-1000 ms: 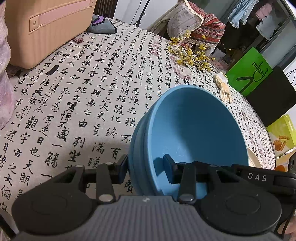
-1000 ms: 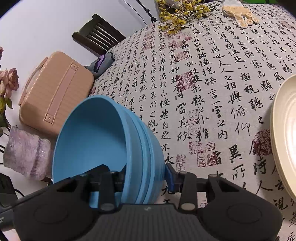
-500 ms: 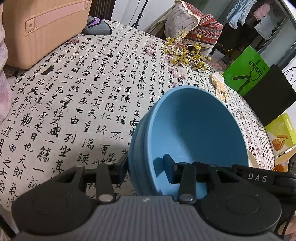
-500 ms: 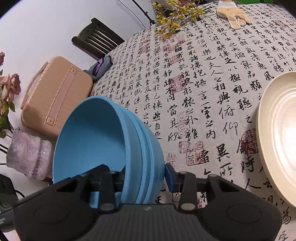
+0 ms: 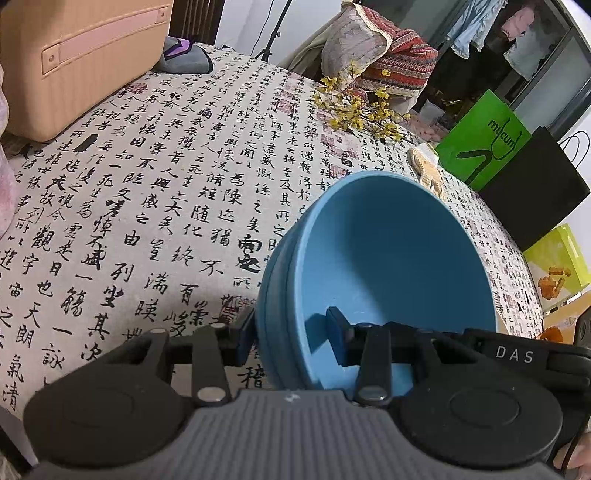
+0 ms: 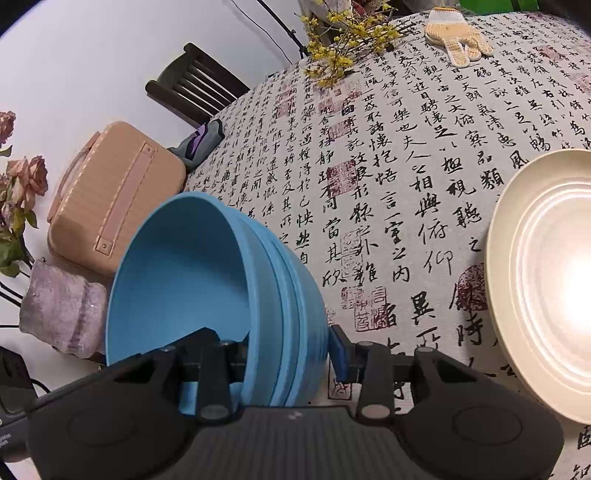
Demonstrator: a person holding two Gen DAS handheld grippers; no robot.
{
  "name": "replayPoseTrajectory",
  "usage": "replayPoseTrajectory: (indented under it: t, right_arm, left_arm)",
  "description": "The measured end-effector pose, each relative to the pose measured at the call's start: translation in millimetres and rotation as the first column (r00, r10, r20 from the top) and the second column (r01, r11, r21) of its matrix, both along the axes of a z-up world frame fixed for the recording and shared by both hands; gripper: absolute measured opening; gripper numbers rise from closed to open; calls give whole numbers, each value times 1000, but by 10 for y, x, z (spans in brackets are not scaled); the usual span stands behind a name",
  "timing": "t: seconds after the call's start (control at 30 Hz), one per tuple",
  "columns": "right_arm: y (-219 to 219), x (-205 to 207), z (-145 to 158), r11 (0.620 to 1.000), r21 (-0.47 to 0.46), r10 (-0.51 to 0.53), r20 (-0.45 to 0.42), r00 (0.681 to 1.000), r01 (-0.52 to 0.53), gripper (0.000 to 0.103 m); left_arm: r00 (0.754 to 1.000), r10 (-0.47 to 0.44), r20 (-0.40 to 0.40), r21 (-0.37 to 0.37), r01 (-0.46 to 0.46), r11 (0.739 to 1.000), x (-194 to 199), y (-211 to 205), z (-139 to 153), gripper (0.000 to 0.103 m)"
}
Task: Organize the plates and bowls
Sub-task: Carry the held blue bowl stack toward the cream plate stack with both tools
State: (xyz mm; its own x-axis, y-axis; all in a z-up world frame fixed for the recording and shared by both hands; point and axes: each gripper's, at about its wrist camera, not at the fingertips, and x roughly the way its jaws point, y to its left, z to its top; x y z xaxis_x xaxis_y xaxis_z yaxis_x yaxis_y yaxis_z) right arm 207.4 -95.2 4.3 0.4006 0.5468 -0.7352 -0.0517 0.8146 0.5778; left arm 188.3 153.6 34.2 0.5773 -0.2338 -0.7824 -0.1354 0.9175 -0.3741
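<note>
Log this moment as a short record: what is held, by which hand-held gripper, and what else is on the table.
held: stack of blue bowls, tilted
left hand-held gripper: clamped on the stack's rim
right hand-held gripper: clamped on the opposite rim
plate: cream plate on the tablecloth, apart from the stack
other items: tan case, glove, yellow flower sprig

Both the left gripper (image 5: 290, 338) and the right gripper (image 6: 286, 345) have ribbed grey housings, black round-shouldered linkage arms with silver pivot pins, and blue finger pads (image 5: 334, 328); white "DAS" lettering marks one.
</note>
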Motion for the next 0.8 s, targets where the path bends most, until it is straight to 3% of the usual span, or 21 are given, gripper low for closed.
replayPoseTrajectory:
  t: [0.8]
  right_arm:
    - [-239,-99,39,1000,20,-15,19,1000,15,36]
  left_arm:
    - [1000,-6,17,12,6,1000,-46,-215,74,41]
